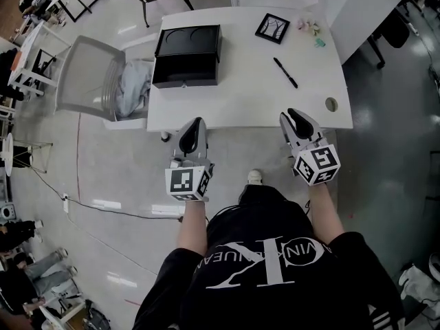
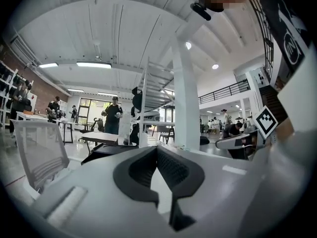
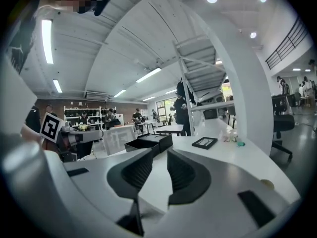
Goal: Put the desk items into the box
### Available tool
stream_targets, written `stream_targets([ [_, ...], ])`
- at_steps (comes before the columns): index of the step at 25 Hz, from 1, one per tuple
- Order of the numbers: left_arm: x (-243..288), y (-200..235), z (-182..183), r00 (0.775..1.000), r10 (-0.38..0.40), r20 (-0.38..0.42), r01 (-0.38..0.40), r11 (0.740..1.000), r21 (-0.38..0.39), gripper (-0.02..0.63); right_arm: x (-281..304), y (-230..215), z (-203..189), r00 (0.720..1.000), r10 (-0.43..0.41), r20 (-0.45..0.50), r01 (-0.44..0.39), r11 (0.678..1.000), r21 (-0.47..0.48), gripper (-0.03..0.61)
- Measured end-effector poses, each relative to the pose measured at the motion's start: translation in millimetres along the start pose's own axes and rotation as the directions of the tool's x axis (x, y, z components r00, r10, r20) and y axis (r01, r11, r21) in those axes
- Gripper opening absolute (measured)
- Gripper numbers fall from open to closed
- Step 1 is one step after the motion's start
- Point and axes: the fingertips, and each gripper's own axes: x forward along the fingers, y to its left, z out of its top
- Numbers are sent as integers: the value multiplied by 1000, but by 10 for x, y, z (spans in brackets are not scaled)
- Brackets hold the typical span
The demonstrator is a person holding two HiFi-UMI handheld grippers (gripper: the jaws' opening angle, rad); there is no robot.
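Black box: upper centre-left of the frame, on white desk; black pen and picture frame lie apart to its right. Left gripper, lower centre: jaws together at the tips, nothing between. Right gripper, lower right: jaws narrowly apart, empty.

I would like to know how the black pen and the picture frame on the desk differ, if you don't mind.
The pen is a thin stick; the picture frame is a flat square. The pen is all black; the picture frame has a black border round a pale centre. The pen lies nearer the person than the picture frame. Both lie on the white desk, outside the black box.
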Motion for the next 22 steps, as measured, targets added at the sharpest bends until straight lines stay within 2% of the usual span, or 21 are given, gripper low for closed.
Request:
stream_targets([
  [7,519,-104,81,1000,10,20,-10,1000,7,11,257,-476,94,1000,23,-4,-23,1000,-7,54],
  [14,782,-195,106,1000,-7,5,7,1000,15,11,439,-664,109,998,50,-23,-50,999,-2,54],
  [19,928,-298,74,997,-76,-21,76,997,24,11,566,-784,32,998,43,-52,-42,999,18,54],
  [22,1070,-309,10,995,-91,-36,92,995,30,11,651,-845,-47,996,38,-77,-36,999,28,54],
])
